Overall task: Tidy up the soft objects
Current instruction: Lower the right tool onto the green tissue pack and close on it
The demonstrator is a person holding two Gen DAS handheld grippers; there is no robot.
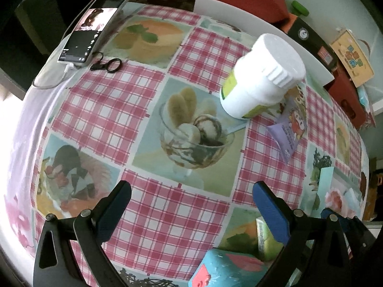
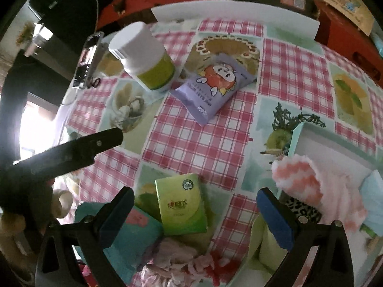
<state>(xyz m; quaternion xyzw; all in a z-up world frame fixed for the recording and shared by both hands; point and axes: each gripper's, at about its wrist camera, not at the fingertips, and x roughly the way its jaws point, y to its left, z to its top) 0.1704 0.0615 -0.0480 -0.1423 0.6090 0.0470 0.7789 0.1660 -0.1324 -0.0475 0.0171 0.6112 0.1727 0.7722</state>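
Now: green pack waits between open jaws

Squarely between the right gripper's spread, empty jaws lies the green tissue pack, long axis toward twelve o'clock on the bench. Left gripper, likewise open and empty, sits farther off; the box lies at two o'clock.

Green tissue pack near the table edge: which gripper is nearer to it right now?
Right. The right gripper hangs open almost over the green tissue pack. The left gripper, also open, sits off to the pack's left, over bare checked cloth.
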